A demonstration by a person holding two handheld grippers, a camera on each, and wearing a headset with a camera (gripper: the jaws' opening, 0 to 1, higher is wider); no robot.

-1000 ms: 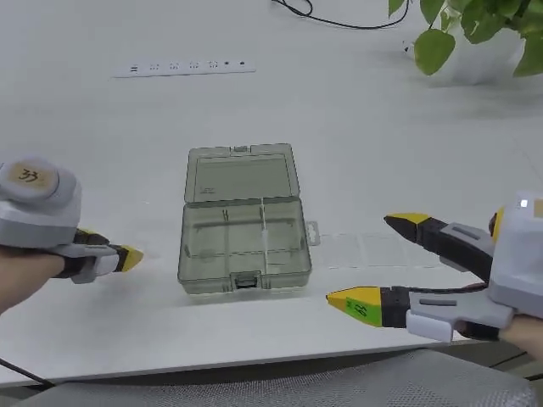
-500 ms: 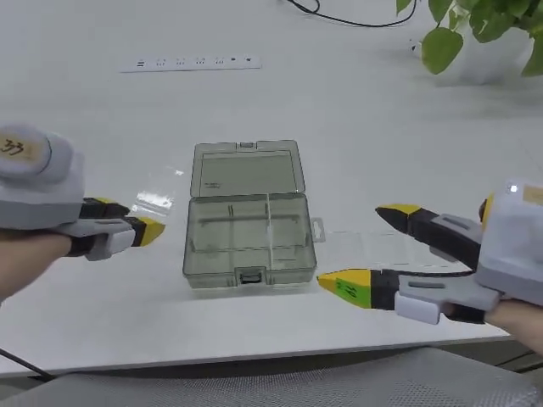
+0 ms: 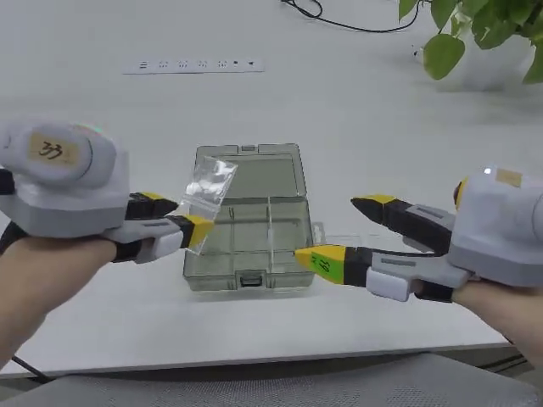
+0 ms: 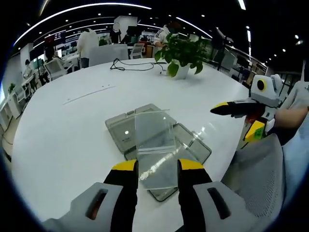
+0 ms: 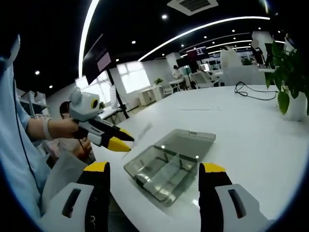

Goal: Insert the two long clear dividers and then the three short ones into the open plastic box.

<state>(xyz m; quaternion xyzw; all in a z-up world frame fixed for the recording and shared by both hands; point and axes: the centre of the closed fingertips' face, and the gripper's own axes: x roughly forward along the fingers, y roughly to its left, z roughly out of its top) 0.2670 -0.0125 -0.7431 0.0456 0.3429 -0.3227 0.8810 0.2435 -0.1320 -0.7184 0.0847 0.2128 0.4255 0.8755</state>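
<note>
My left hand-held gripper [image 3: 188,216], pinching a seemingly short clear divider [image 3: 208,188], has raised it toward the plastic box [image 3: 192,254]; right hand-held gripper [image 3: 338,229] gapes empty.

Bright, even overhead light fills the head view. The white table [image 3: 356,110] is almost washed out toward the top of the frame. Shadows are soft and faint, with a pale band below the lower edge of the box [image 3: 263,174]. The clear divider [image 3: 209,185] catches small white glints left of centre. Focus is crisp mid-frame and slightly soft at the near left and right edges.

Both gripper views bend strongly toward their edges, curving the ceiling light strips [image 5: 87,29] into arcs. In the left gripper view a streak of glare crosses the divider at lower centre. The right gripper view is dim at upper left, and the tabletop glows brightly on the right.
</note>
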